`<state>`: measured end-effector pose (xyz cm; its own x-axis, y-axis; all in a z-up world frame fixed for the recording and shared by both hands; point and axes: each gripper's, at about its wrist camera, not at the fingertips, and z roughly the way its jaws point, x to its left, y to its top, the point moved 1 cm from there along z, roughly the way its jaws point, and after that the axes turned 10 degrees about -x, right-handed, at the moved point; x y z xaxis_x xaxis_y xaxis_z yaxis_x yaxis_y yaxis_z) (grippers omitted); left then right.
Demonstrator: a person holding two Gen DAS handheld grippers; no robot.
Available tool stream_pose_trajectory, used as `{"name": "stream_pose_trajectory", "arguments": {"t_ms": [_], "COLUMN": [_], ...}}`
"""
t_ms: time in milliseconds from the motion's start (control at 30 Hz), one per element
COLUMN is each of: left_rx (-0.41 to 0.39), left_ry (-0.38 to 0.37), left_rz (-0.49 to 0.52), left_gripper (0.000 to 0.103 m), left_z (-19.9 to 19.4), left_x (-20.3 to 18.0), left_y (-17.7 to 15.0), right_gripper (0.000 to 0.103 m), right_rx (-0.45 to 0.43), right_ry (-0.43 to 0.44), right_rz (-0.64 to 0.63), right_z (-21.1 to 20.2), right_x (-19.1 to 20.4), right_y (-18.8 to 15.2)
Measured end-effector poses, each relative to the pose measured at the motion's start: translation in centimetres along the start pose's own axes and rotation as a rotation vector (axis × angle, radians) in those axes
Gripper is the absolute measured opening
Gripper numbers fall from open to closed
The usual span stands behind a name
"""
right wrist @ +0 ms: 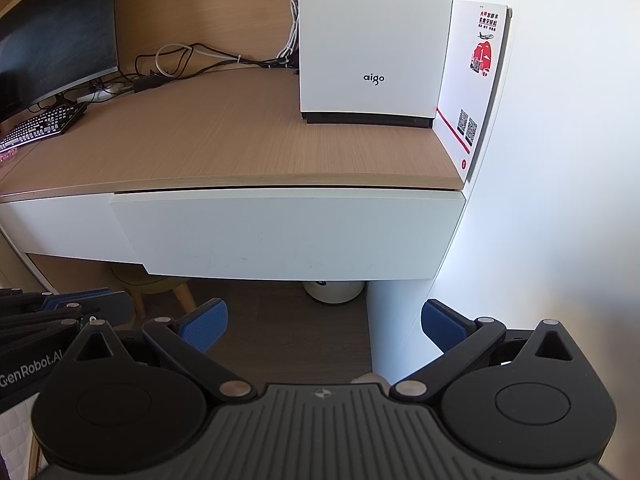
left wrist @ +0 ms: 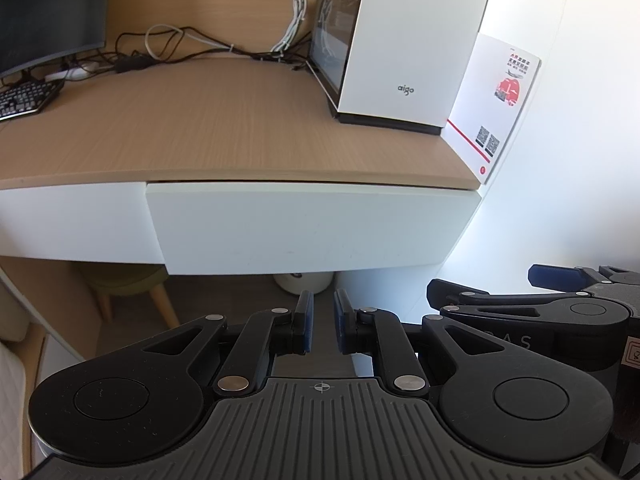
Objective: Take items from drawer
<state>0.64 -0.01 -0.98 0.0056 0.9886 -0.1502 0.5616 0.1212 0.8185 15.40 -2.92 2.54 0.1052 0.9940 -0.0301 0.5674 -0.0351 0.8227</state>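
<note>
The white drawer front (left wrist: 312,228) sits under the wooden desk top (left wrist: 200,128), flush and closed, so its contents are hidden. The same drawer front (right wrist: 288,232) fills the middle of the right wrist view. My left gripper (left wrist: 323,312) hangs just below the drawer's lower edge, its blue pads nearly together with only a narrow gap and nothing held. My right gripper (right wrist: 324,312) is wide open and empty, lower than the drawer and towards its right half. Each gripper shows at the edge of the other's view: the right gripper (left wrist: 520,304) and the left gripper (right wrist: 60,312).
A white aigo computer case (right wrist: 376,40) and a printed card (right wrist: 472,80) stand at the desk's right end against the white wall (right wrist: 560,160). A monitor (right wrist: 56,32), keyboard (right wrist: 44,124) and cables (right wrist: 180,60) lie back left. Under the desk are a stool (left wrist: 128,292) and a white bin (right wrist: 334,290).
</note>
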Motion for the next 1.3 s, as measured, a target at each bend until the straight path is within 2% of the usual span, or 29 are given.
{"name": "stream_pose_trajectory", "arguments": {"t_ms": [667,1033,1133,1233,1300], "left_rx": [0.009,0.017,0.033,0.083,0.075], "left_ry": [-0.012,-0.022,-0.048,-0.096,-0.120], "left_rz": [-0.007,-0.010,-0.044,-0.135,-0.169], "left_gripper": [0.014,0.014,0.014,0.014,0.014], "left_z": [0.1,0.4,0.7,1.3,1.2], "left_x": [0.4,2.2,3.5,5.4,6.6], "left_y": [-0.2,0.1,0.2,0.8,1.0], "right_gripper": [0.103,0.103,0.103,0.103,0.103], "right_rx": [0.002,0.017,0.021,0.024,0.008], "right_ry": [-0.009,-0.005,0.002,0.016,0.012], "right_rz": [0.006,0.024,0.046,0.099,0.122], "right_z": [0.3,0.9,1.3,2.0,2.2], "right_x": [-0.2,0.8,1.3,1.7,2.0], "right_y": [0.2,0.6,0.7,1.1,1.3]}}
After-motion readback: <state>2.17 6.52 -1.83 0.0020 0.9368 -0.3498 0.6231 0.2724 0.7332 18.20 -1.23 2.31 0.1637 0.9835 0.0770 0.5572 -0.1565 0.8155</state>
